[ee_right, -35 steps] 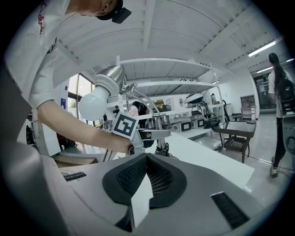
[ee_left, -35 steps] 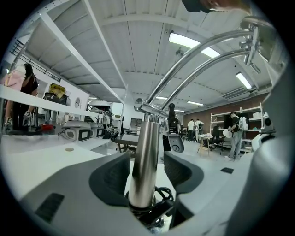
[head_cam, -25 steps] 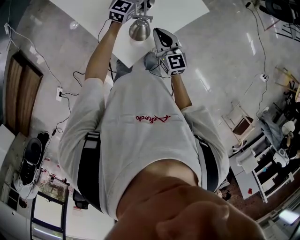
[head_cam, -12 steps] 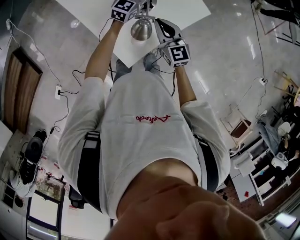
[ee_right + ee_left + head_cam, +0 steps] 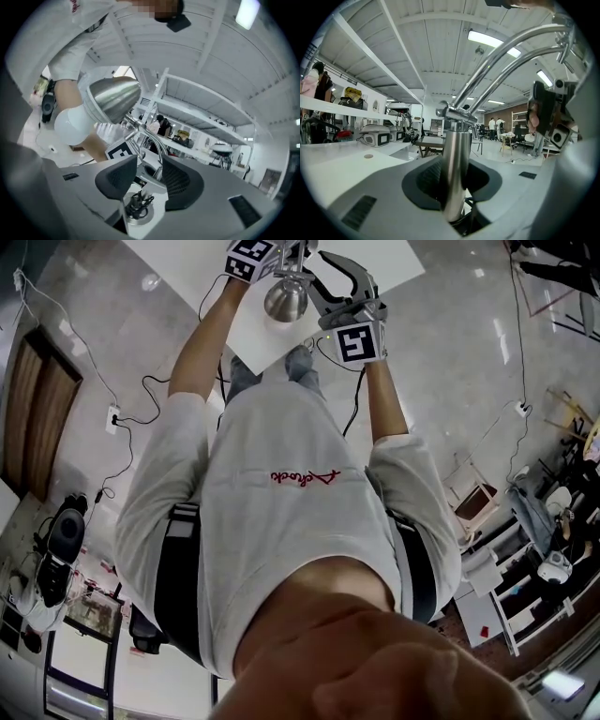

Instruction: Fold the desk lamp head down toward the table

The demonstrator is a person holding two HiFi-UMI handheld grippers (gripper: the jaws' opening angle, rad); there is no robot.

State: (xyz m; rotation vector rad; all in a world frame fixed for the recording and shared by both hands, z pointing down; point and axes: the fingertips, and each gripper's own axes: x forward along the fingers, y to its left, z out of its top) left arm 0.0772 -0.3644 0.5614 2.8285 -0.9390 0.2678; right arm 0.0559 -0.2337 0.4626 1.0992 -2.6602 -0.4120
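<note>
The desk lamp stands on the white table [image 5: 384,261] at the top of the head view. Its silver cone head [image 5: 286,298] [image 5: 114,99] carries a white bulb [image 5: 72,124]. My left gripper [image 5: 281,251] [image 5: 454,185] is shut on the lamp's chrome upright post [image 5: 456,159], and the twin chrome arms [image 5: 511,58] curve up and to the right from it. My right gripper [image 5: 332,270] [image 5: 146,169] hangs just right of the lamp head. Its jaws are opening, and its pads press on nothing. Past them I see the thin lamp arms [image 5: 152,138].
Cables [image 5: 141,390] run over the marble floor beside the table. A wooden door [image 5: 37,418] is at the left, and racks and chairs [image 5: 525,521] are at the right. White benches with machines [image 5: 377,136] stand behind the lamp.
My right gripper has risen beside the lamp head and rolled. Its jaws, shut before, now stand apart. The left gripper has kept its hold on the post.
</note>
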